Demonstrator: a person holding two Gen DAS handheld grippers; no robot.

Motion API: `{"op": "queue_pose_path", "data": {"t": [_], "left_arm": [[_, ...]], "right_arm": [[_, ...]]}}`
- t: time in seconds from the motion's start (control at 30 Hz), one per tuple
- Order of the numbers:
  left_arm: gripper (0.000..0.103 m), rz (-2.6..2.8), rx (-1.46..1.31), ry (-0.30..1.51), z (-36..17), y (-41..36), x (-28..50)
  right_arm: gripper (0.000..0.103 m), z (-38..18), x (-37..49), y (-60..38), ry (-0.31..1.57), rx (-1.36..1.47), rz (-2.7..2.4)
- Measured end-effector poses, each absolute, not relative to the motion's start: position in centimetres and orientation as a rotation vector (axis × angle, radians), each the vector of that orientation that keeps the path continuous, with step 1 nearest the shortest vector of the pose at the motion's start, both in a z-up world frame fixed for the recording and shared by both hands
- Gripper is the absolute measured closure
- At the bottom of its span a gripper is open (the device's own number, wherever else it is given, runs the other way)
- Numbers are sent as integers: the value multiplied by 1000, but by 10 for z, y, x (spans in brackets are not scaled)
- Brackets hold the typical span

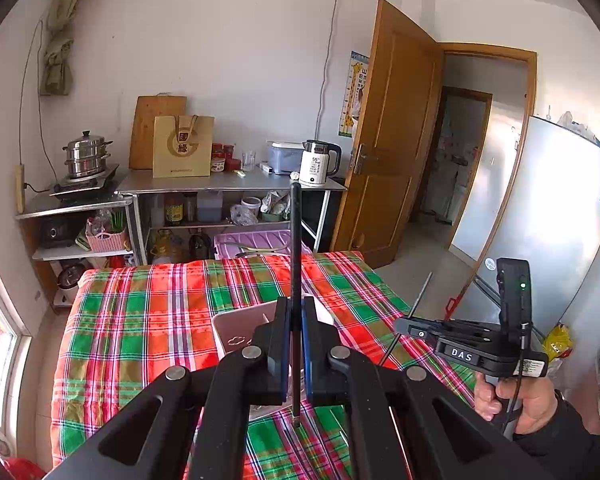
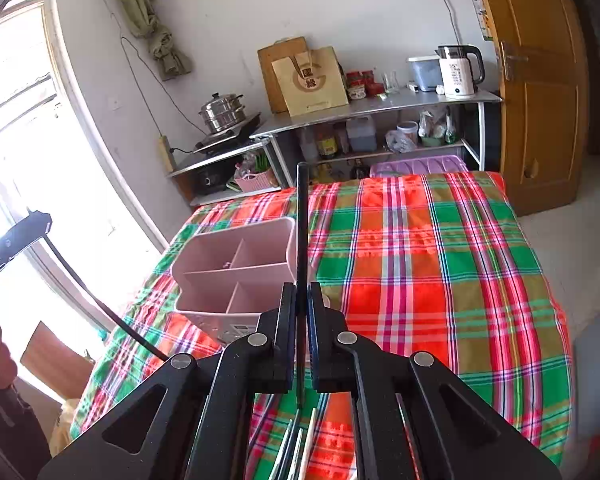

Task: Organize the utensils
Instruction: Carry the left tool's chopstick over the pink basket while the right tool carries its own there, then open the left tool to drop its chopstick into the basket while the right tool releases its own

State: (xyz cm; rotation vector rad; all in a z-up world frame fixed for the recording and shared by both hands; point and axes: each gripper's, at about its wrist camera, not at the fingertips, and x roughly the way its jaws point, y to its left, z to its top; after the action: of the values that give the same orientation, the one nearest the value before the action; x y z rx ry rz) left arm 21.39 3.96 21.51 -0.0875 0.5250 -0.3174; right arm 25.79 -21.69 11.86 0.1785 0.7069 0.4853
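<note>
My left gripper [image 1: 296,308] is shut on a black chopstick [image 1: 296,240] that stands nearly upright between its pads, above the plaid-covered table [image 1: 140,320]. A pink utensil holder [image 1: 236,328] sits just behind those fingers, mostly hidden. My right gripper [image 2: 302,292] is shut on a second black chopstick [image 2: 302,220], right of the holder [image 2: 236,268], which has several empty compartments. Each gripper shows in the other's view: the right one [image 1: 400,326] with its slanted chopstick [image 1: 416,300], the left one [image 2: 44,224] with its chopstick [image 2: 100,304].
Several loose chopsticks [image 2: 300,440] lie on the cloth under my right gripper. Behind the table stand a metal counter [image 1: 228,182] with a kettle [image 1: 318,162] and paper bag, a steamer pot [image 1: 86,154], and an open wooden door [image 1: 396,136]. A window [image 2: 20,120] is at left.
</note>
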Motion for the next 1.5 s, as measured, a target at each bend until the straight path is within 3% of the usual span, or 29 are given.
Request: {"op": "queue_pose_path", "data": {"t": [0.37, 1.03, 1.5], "left_arm": [[98, -260, -142, 524, 234, 56, 258], [98, -200, -195, 601, 175, 80, 321], [98, -214, -195, 711, 121, 78, 328]], "right_arm": [[98, 164, 263, -195, 611, 178, 554], [98, 181, 300, -155, 500, 231, 584], [98, 101, 321, -134, 686, 181, 583]]}}
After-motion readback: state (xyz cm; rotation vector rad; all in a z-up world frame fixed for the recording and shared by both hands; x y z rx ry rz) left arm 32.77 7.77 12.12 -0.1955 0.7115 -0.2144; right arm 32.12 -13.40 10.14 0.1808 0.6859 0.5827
